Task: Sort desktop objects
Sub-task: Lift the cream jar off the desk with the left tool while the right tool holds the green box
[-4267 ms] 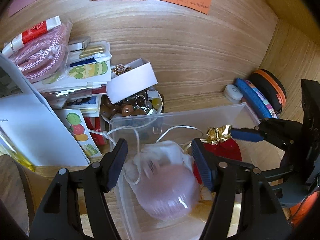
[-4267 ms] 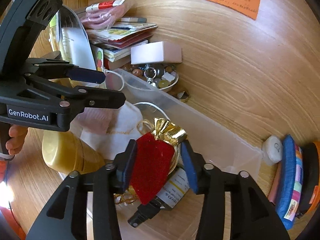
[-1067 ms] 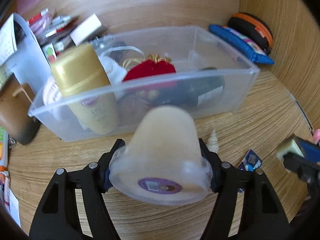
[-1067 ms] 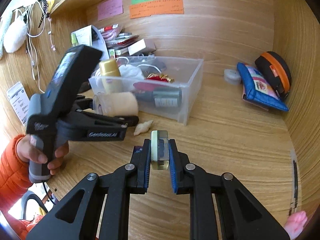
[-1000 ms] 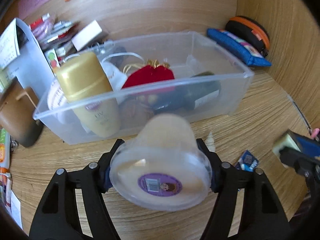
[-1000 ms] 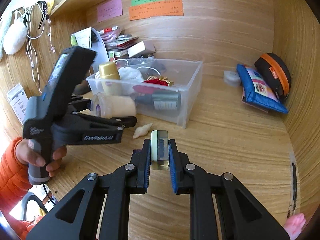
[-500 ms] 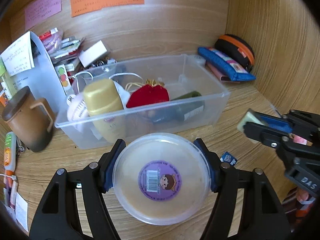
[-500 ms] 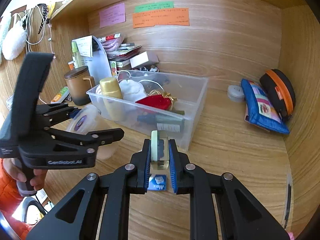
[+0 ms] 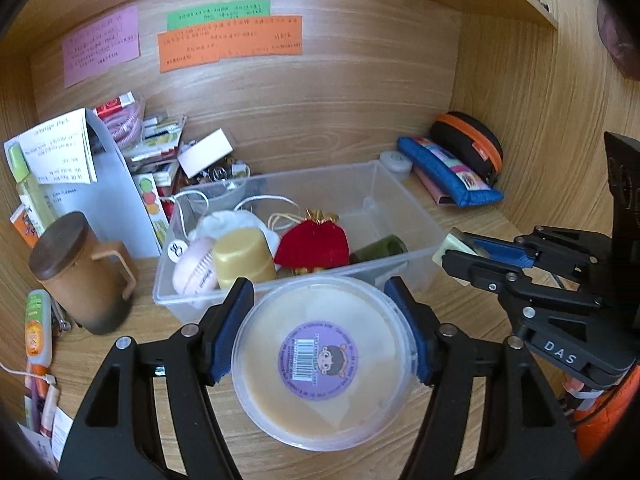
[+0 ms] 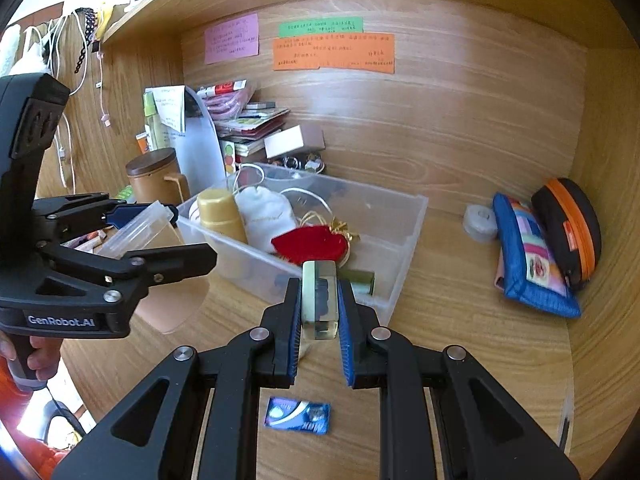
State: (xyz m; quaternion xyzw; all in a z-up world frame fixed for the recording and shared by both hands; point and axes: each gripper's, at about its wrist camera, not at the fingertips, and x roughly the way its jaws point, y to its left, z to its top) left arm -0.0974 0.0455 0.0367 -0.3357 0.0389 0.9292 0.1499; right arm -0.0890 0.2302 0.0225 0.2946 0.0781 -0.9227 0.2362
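Note:
My left gripper (image 9: 322, 334) is shut on a round clear plastic tub (image 9: 323, 362) of beige paste with a purple label, held above the desk in front of the clear storage bin (image 9: 416, 208). The tub also shows in the right wrist view (image 10: 138, 230). My right gripper (image 10: 319, 312) is shut on a small clear resin block (image 10: 319, 300), held above the desk near the bin's (image 10: 408, 236) front right corner. The bin holds a gold-capped bottle (image 9: 242, 258), a red pouch (image 9: 314, 246), a white pouch (image 10: 264, 212) and a dark bottle (image 9: 378, 248).
A brown lidded mug (image 9: 78, 276) stands left of the bin. Books and a white box (image 9: 204, 152) pile up behind it. A blue pouch (image 10: 528, 256), an orange-black case (image 10: 568, 224) and a white disc (image 10: 480, 218) lie at the right. A blue packet (image 10: 298, 420) lies on the desk.
Both grippers have lifted and pulled back from the bin, each still holding its object. The tub now faces the left camera bottom-on.

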